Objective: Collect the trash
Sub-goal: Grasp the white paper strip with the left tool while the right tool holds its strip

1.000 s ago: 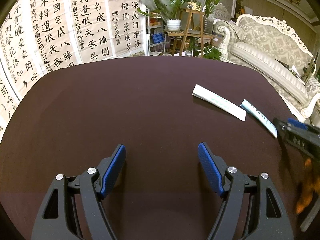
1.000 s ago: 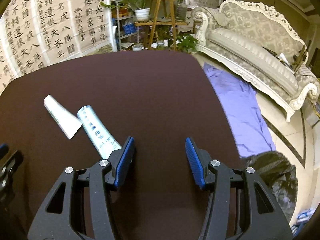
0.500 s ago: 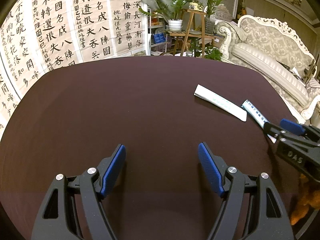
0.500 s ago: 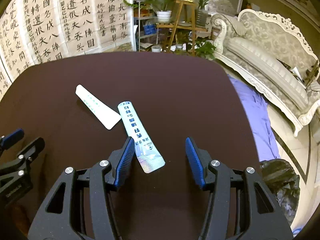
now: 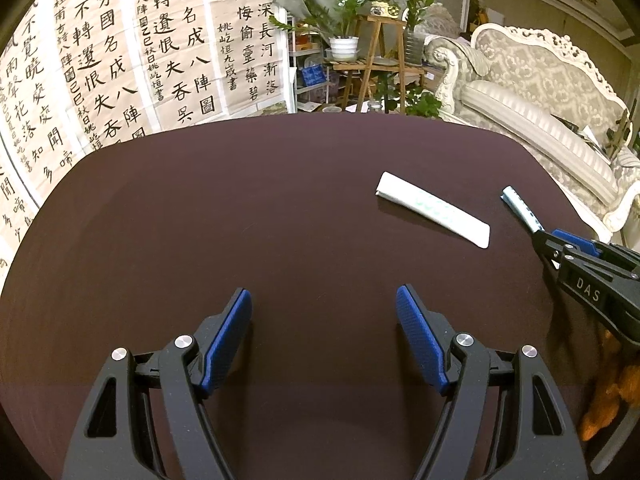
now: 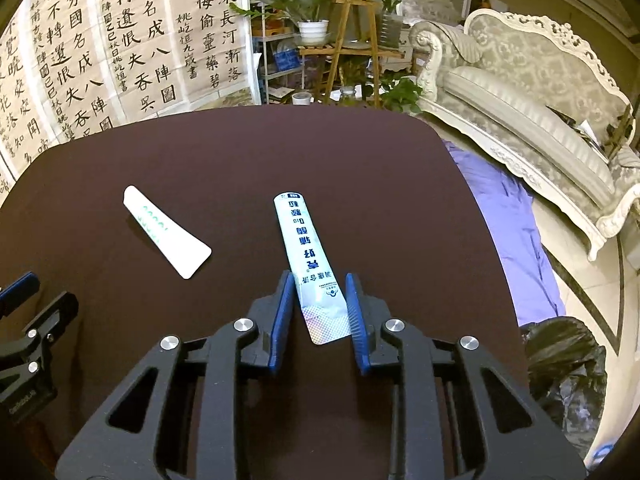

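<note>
A long blue-and-white sachet [image 6: 304, 240] lies on the dark brown table [image 6: 360, 168]. Its near end sits between the jaws of my right gripper [image 6: 318, 280], which are closing, and both blue pads touch its edges. In the left wrist view the same sachet [image 5: 520, 208] runs into the right gripper [image 5: 560, 244] at the table's right side. A white sachet [image 6: 164, 232] lies flat to its left, apart from both grippers. My left gripper [image 5: 324, 300] is open over bare table, with the white sachet [image 5: 432, 210] ahead and to its right.
A black trash bag [image 6: 560, 364] stands on the floor beyond the table's right edge, near a purple cloth [image 6: 508, 220]. An ornate pale sofa [image 6: 540, 120] and a plant stand [image 6: 348, 48] lie behind. Calligraphy sheets [image 5: 120, 60] hang at the back left.
My right gripper has swung left until the blue sachet's near end came between its jaws, and the jaws have narrowed onto it. The left gripper has stayed still and open.
</note>
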Demonstrator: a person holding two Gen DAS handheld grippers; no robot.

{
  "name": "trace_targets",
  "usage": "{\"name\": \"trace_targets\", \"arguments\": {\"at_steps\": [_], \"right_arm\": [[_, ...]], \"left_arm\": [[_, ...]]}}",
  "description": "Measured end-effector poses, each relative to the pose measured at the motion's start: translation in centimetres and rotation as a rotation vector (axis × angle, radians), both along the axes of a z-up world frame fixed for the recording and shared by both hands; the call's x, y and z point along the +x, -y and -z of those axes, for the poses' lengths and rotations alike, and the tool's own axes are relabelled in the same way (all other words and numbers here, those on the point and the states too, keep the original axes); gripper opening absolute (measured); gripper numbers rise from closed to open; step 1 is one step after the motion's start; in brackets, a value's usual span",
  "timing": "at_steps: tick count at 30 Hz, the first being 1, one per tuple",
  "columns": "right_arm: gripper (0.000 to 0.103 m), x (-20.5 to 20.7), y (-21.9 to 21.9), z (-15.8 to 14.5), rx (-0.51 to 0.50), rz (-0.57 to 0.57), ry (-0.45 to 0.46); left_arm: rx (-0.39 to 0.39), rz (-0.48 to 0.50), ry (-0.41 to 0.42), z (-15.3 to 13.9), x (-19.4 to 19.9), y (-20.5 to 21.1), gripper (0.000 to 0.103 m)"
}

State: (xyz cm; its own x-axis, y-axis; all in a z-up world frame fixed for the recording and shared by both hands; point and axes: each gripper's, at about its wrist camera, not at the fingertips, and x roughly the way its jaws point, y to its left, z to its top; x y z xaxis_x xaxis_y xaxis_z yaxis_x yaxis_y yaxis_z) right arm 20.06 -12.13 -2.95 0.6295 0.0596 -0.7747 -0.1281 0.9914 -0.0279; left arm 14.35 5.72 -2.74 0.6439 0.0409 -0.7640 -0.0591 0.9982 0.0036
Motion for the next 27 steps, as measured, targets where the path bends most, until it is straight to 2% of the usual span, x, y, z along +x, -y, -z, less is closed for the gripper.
{"name": "trace_targets", "arguments": {"at_steps": [11,21,25,27], "right_arm": [[0.025,0.7,1.5,-0.1,0.042,-0.002,-0.002],[0.025,1.0,2.6,-0.2,0.074,-0.007,-0.005],[0.025,1.0,2.4,-0.2,0.081,-0.009,-0.007],[0.025,0.9,2.3,-0.2,0.075,-0.012,-0.006]], "left_arm": [[0.014,0.069,0.009,-0.3,3.6,4.6,0.073],[0.032,0.048,0.009,-0.4,7.2,6.5,0.075],[0.054,0.032,-0.069,0.7,8.6,6.5,0.075],[0.056,0.029,-0.074,0.8,8.4,6.1,0.075]]}}
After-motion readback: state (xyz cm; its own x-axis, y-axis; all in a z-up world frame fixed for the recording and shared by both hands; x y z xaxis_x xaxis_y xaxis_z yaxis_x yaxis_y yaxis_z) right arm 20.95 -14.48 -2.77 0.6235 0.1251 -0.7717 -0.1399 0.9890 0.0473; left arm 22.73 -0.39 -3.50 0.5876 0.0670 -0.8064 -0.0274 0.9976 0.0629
